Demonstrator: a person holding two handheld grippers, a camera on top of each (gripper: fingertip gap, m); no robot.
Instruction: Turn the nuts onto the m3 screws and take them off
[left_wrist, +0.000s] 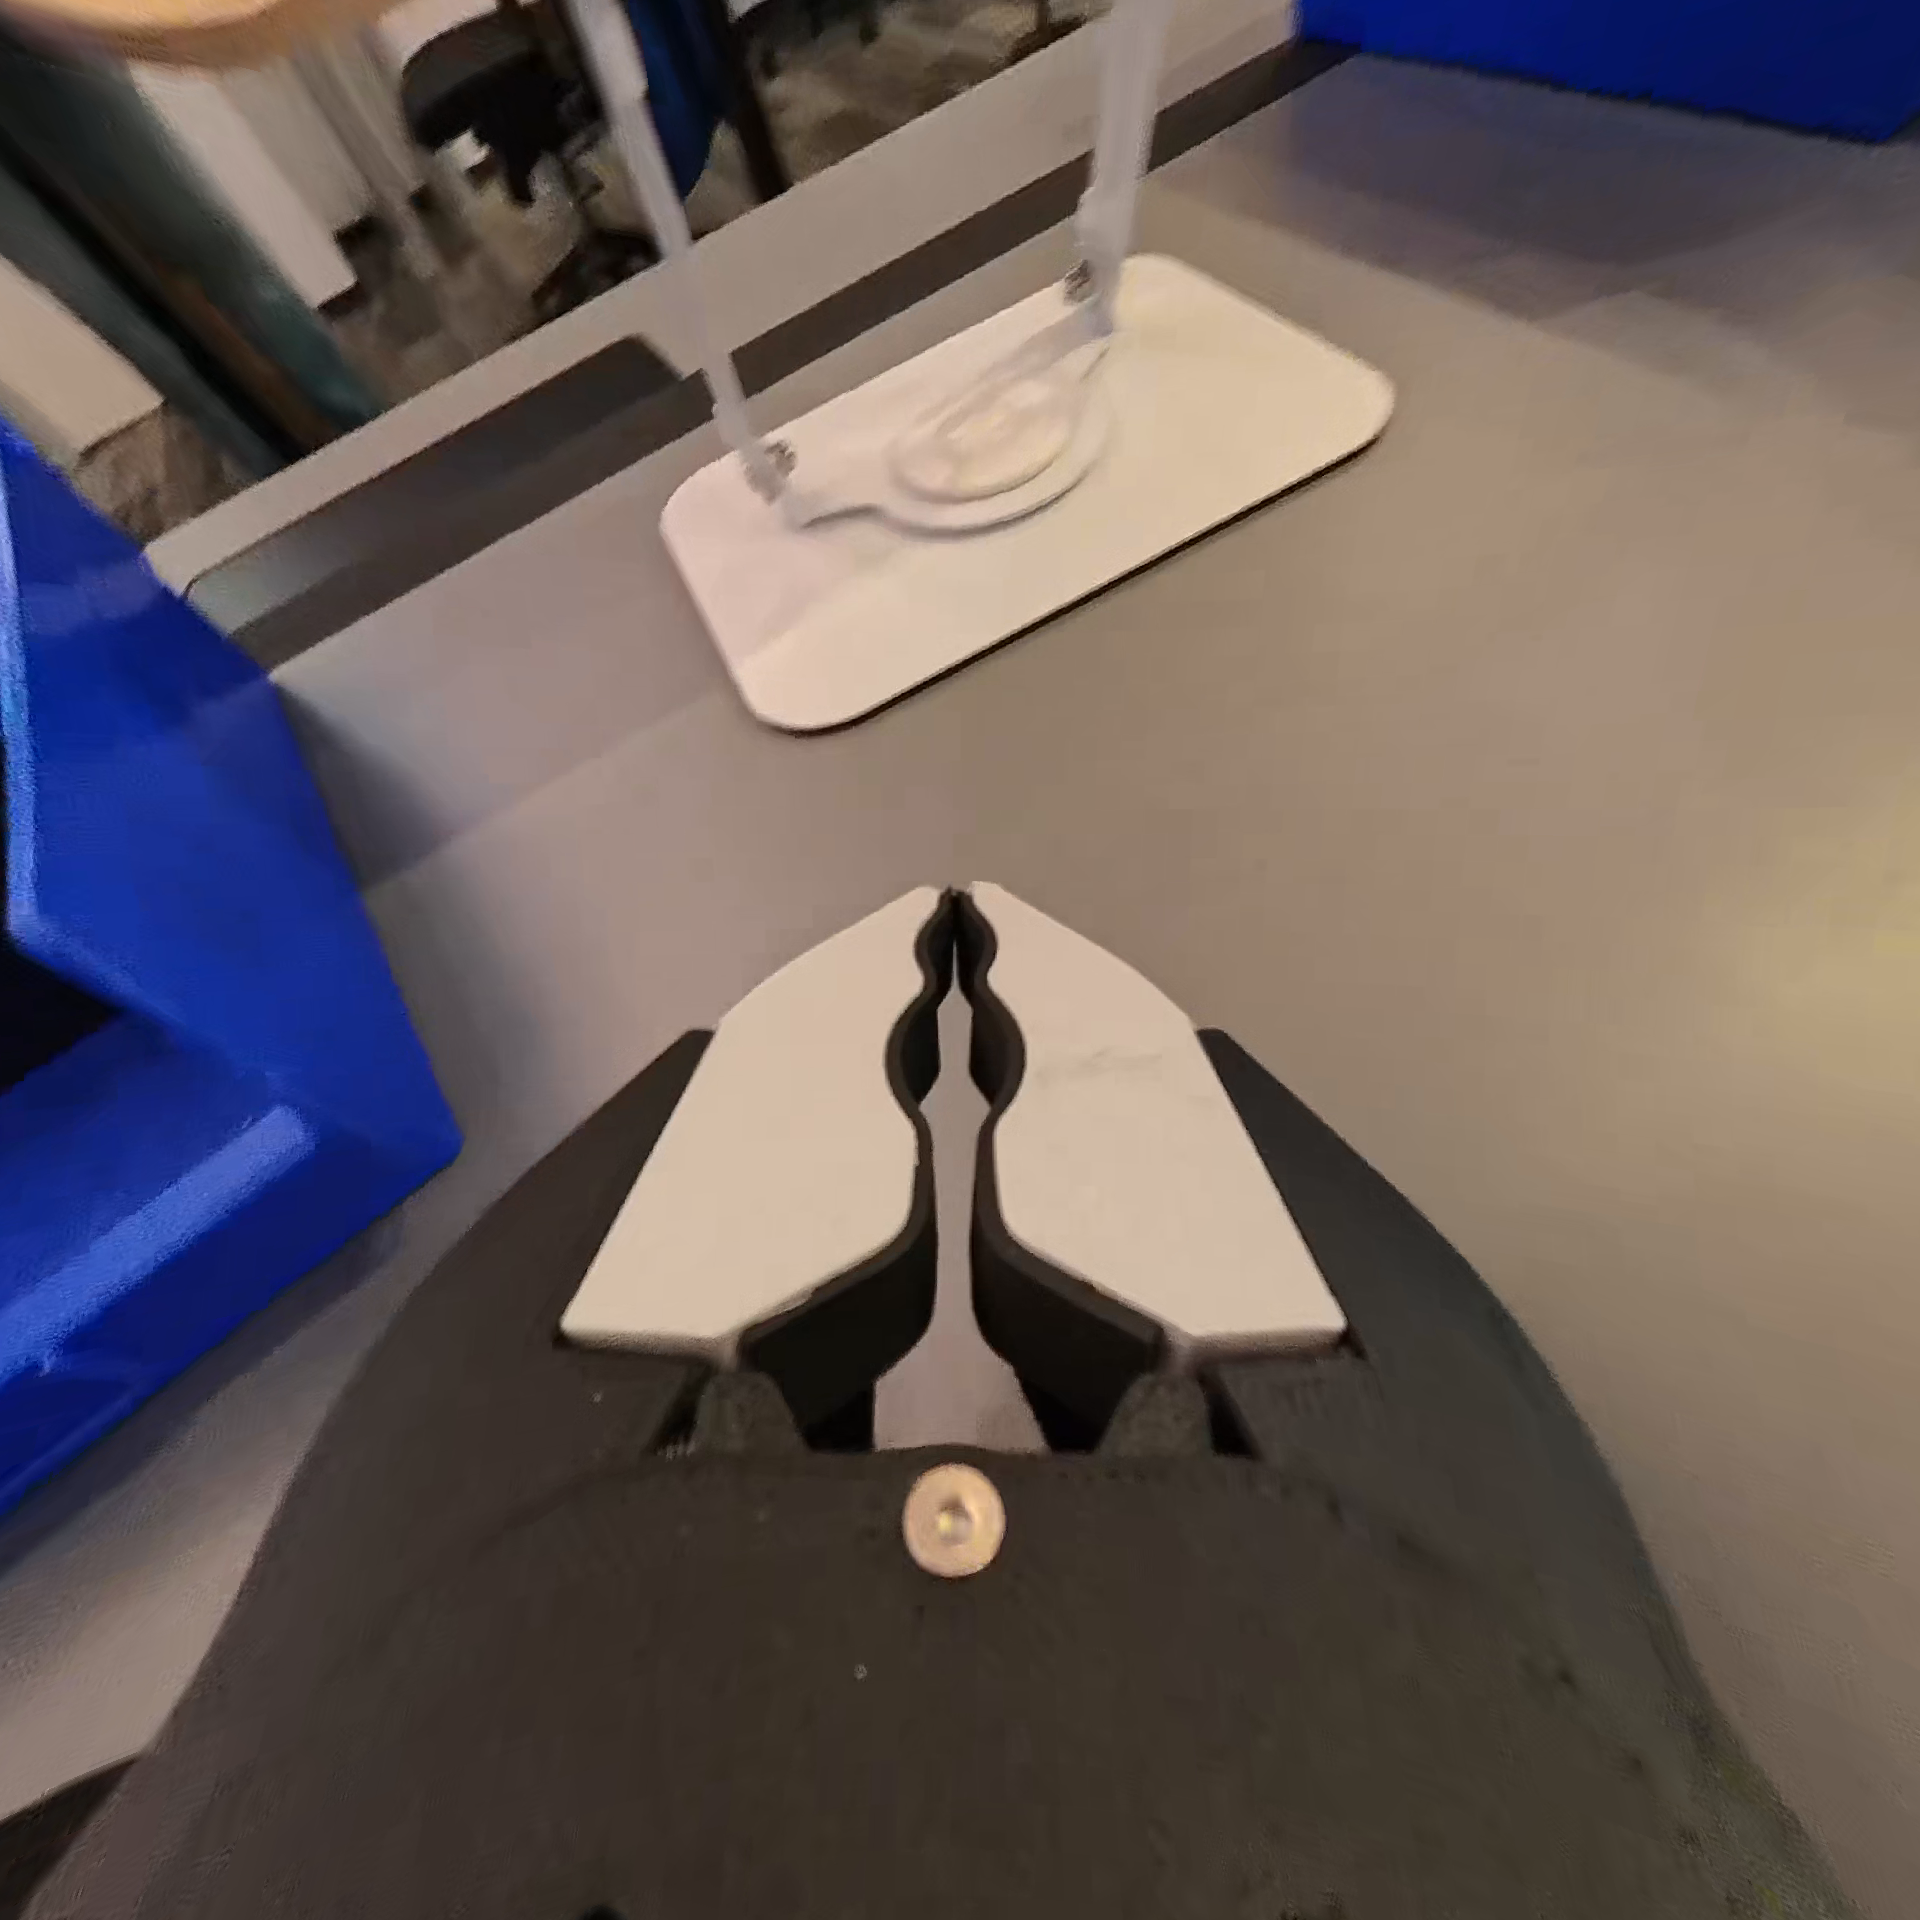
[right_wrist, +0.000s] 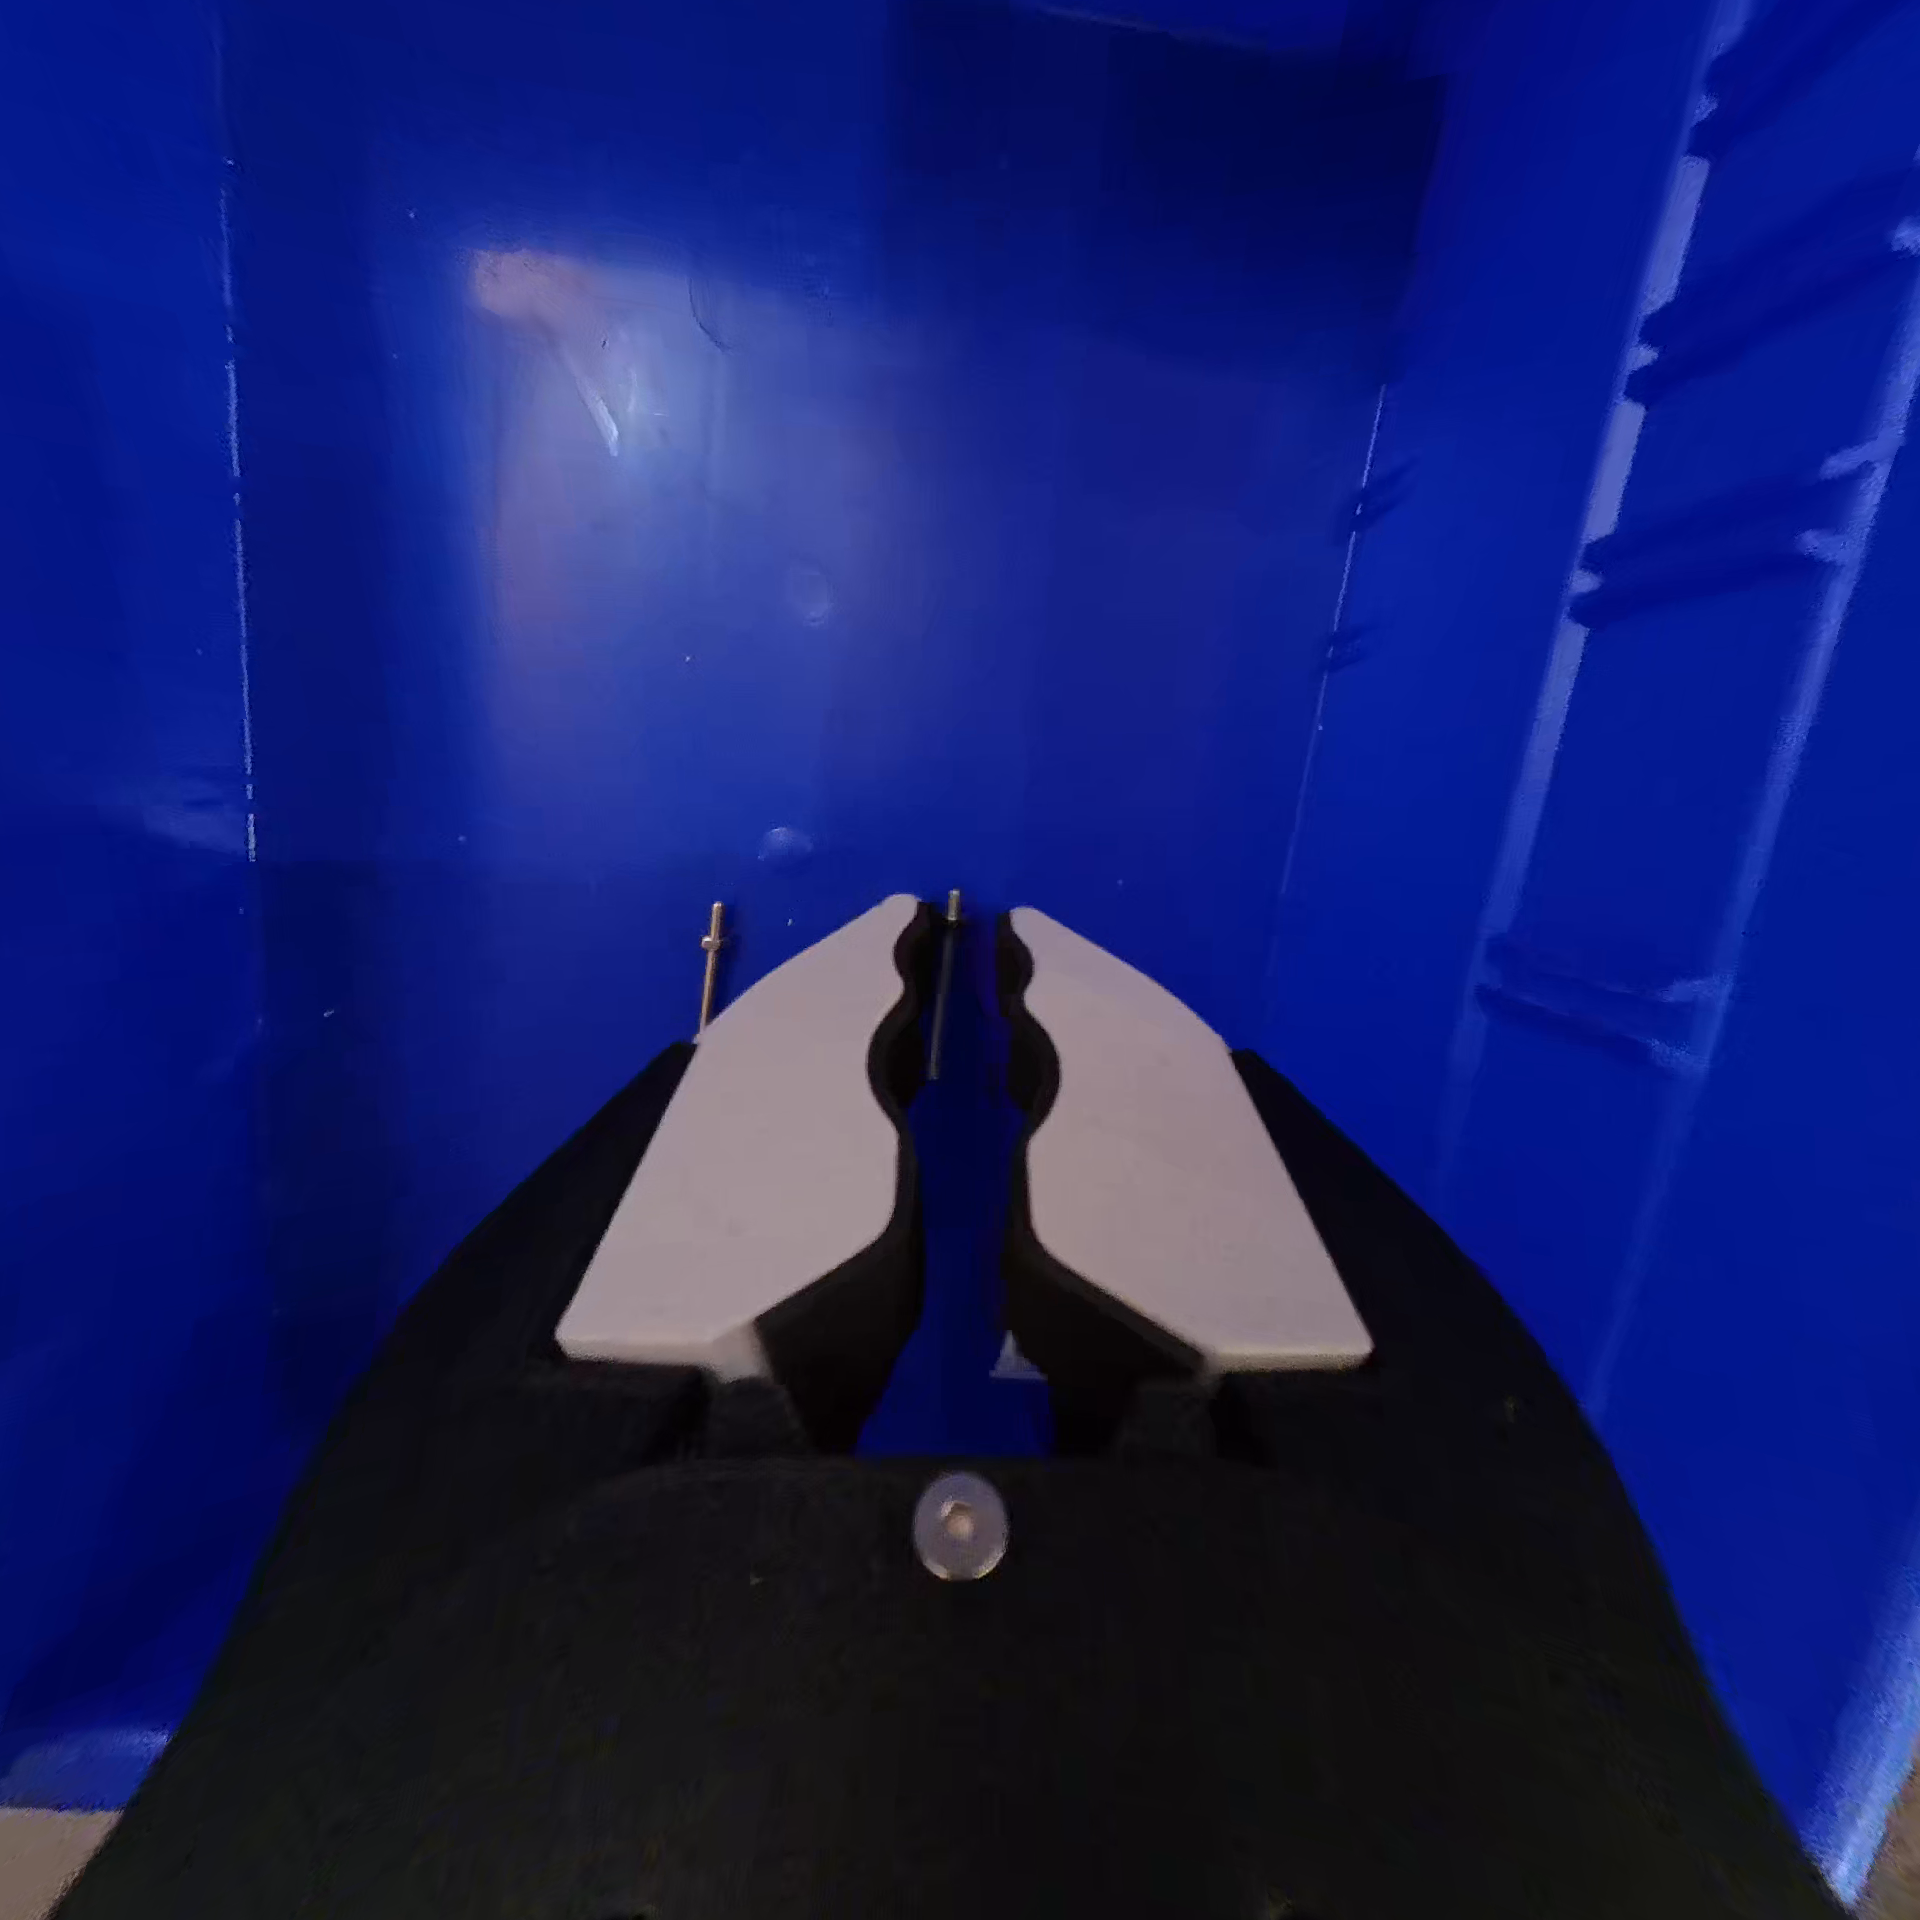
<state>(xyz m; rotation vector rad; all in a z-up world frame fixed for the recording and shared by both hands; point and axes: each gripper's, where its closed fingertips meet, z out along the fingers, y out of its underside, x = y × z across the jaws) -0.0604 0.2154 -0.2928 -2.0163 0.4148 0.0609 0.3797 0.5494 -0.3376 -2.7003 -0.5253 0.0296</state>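
The right gripper (right_wrist: 961, 914) is inside a blue bin (right_wrist: 727, 520), jaws parted around a thin metal pin (right_wrist: 943, 987) without pressing it; another pin (right_wrist: 711, 961) lies just left. The left gripper (left_wrist: 954, 899), jaws closed on nothing, hovers over the counter (left_wrist: 1455, 831), with a white plate (left_wrist: 1195, 499) ahead.

no legible text, no labels seen

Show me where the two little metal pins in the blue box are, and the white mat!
Pin between the fingers (right_wrist: 943, 987): right wrist view, mid-shaft.
Pin on the left (right_wrist: 711, 961): right wrist view, its shaft.
White mat (left_wrist: 1195, 520): left wrist view, bare surface.
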